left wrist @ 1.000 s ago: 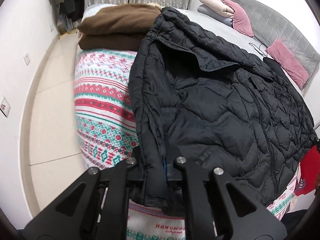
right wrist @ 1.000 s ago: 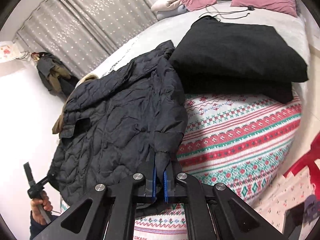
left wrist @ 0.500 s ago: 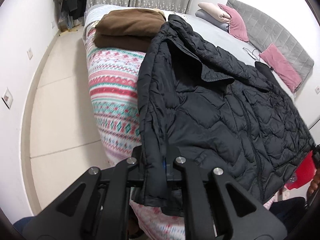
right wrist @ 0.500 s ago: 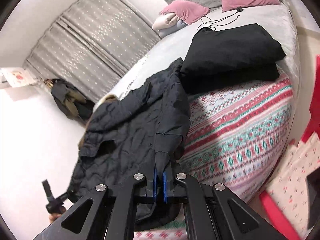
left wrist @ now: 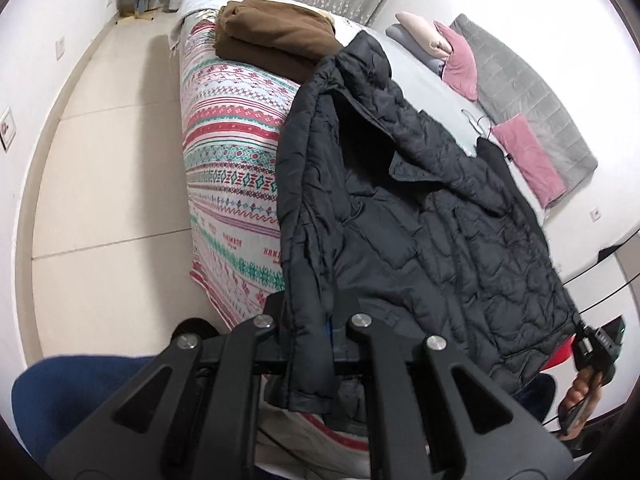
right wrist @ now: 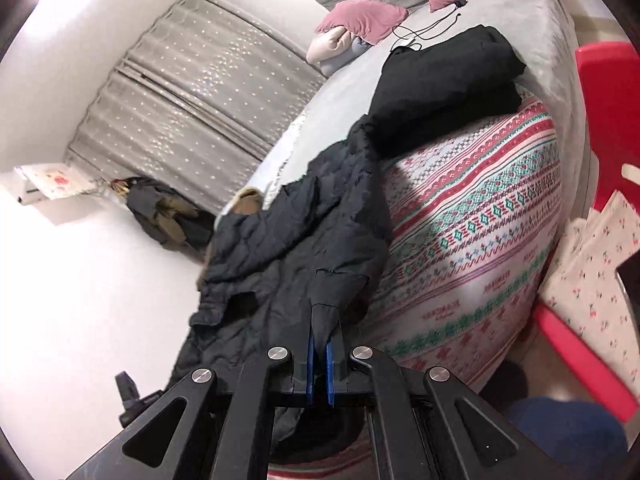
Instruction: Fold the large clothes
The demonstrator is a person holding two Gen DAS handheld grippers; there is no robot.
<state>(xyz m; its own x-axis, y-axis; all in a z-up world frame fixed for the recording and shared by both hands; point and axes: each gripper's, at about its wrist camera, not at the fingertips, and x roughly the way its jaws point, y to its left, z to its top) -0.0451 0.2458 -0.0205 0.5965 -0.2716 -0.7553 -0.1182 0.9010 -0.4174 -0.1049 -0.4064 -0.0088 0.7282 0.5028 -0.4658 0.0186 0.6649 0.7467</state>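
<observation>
A black quilted puffer jacket (left wrist: 420, 216) lies stretched over the foot of the bed, front side up, its hood toward the pillows. My left gripper (left wrist: 310, 320) is shut on one bottom corner of the jacket, a thick fold bunched between the fingers and hanging over them. My right gripper (right wrist: 318, 354) is shut on the other bottom corner of the jacket (right wrist: 304, 248), a thin tip of fabric pinched between its blue pads (right wrist: 309, 360). The lower part of the jacket hangs off the bed edge between both grippers. In the left wrist view the right gripper (left wrist: 596, 344) shows at the far right, held by a hand.
A patterned red, green and white blanket (left wrist: 228, 168) covers the bed's foot. A folded brown garment (left wrist: 276, 36) lies on one side, a folded black garment (right wrist: 444, 84) on the other. Pink pillows (left wrist: 528, 156) sit near the headboard. A red chair (right wrist: 600, 80) with floral cloth stands right of the bed.
Both grippers have pulled back from the bed and risen a little, dragging the jacket's bottom edge off the mattress. Both views have rolled, and more floor and bed side show.
</observation>
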